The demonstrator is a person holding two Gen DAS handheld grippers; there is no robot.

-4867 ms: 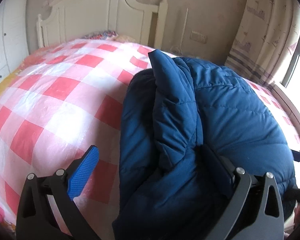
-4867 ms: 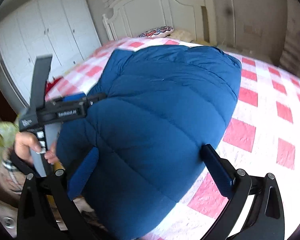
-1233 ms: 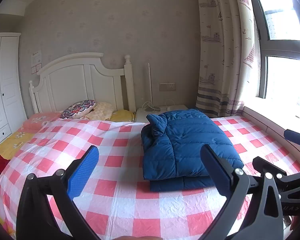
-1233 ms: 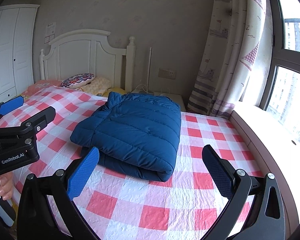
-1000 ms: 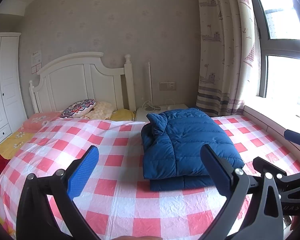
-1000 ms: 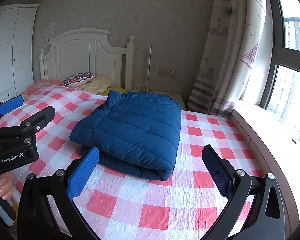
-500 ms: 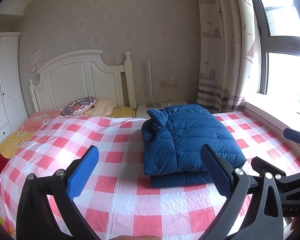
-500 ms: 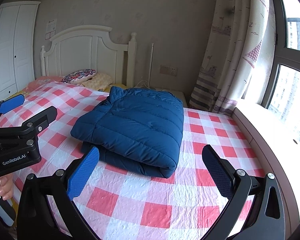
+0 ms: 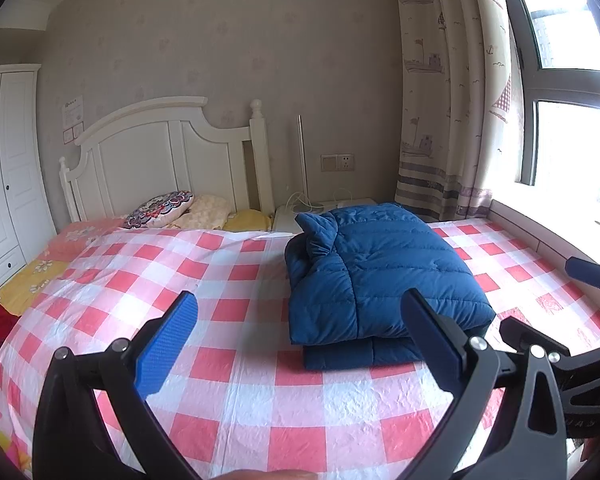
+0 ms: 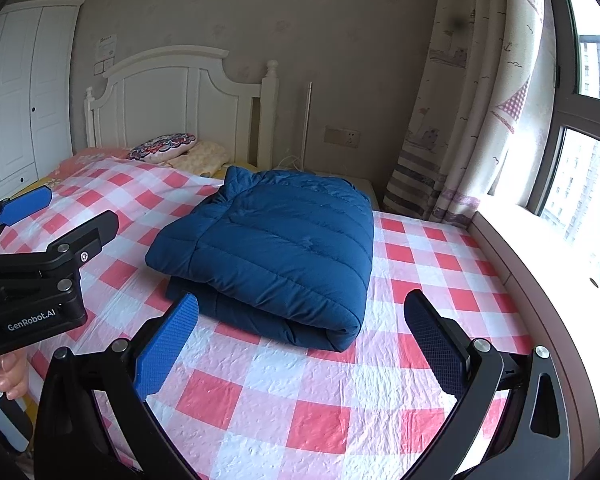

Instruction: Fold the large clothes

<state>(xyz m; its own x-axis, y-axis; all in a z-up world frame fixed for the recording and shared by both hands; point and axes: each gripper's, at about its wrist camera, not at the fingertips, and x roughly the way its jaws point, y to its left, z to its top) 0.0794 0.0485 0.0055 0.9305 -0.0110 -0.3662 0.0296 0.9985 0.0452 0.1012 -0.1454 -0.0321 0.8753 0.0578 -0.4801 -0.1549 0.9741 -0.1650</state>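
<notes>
While we hold both tools back from the foot edge of the bed (image 9: 236, 408), the blue puffer jacket (image 9: 380, 280) lies folded into a thick rectangular bundle on the red-and-white checked cover, toward the window-side edge and nearer the headboard end than the foot. In the right wrist view the jacket (image 10: 276, 248) shows two stacked layers, with the rounded fold facing us and its collar end pointing toward the white headboard (image 10: 172, 96). Our left gripper (image 9: 300, 340) is spread wide, its blue-padded fingers (image 9: 168, 344) apart and holding nothing, hovering above the cover and well clear of the jacket. Our right gripper (image 10: 300, 340) is spread just as wide and empty, also apart from the bundle. From the right wrist view we see the left tool at the left edge of the picture, with a hand (image 10: 8, 376) wrapped around its handle. A patterned pillow (image 9: 158, 208) rests at the head of the bed near the headboard, a printed curtain (image 9: 448, 92) hangs beside the window (image 10: 592, 168), and a white wardrobe (image 10: 24, 88) stands on the far side of the bed.
</notes>
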